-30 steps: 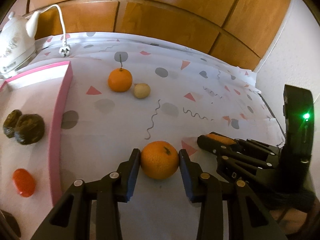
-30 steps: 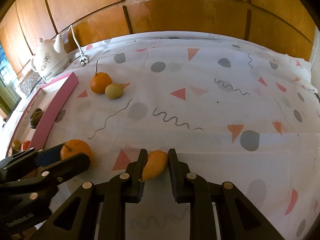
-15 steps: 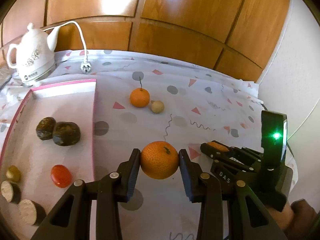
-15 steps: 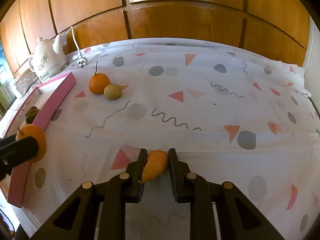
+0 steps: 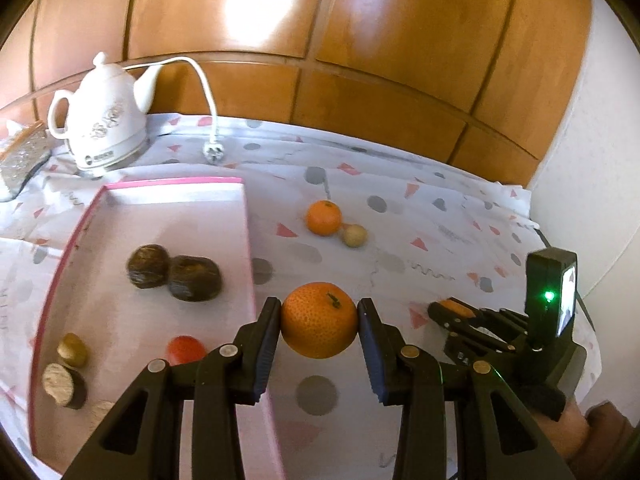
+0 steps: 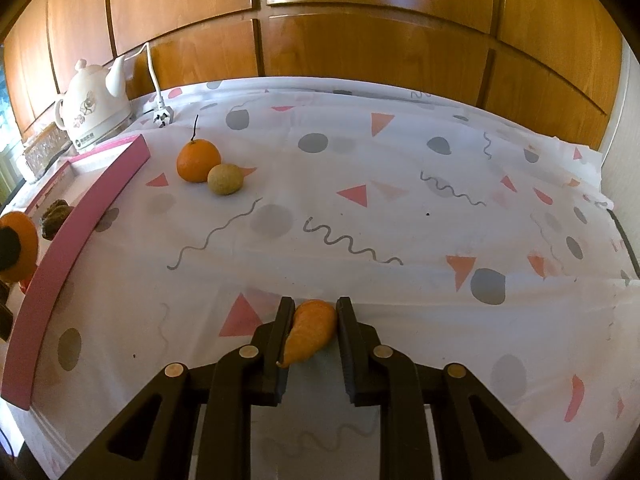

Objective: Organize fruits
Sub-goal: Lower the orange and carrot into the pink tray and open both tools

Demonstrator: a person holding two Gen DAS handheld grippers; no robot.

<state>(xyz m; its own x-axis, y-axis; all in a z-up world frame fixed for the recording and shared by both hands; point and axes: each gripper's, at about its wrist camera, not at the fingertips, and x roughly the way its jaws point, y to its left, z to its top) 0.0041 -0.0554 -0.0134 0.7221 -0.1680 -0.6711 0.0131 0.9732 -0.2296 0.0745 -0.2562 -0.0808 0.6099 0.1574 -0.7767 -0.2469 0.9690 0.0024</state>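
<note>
Left gripper (image 5: pixel 319 322) pinches a mandarin (image 5: pixel 319 320), clear of the cloth beside the pink tray (image 5: pixel 250 248). Right gripper (image 6: pixel 313 326) clamps a small orange pear-shaped fruit (image 6: pixel 310 330) on the tablecloth (image 6: pixel 400 208).

I'm looking at a surface draped in a white cloth (image 6: pixel 400 200) printed with grey dots, pink triangles and squiggles, wrinkled toward its far edge. Directly on it, at the left, lies a shallow pink-rimmed tray (image 5: pixel 249 248). Behind the tray stands a white kettle (image 5: pixel 102 122), its plug (image 5: pixel 214 152) lying on the cloth nearby. Out in the open cloth sit a stemmed orange (image 6: pixel 198 160) and a small tan fruit (image 6: pixel 225 179), touching each other.
</note>
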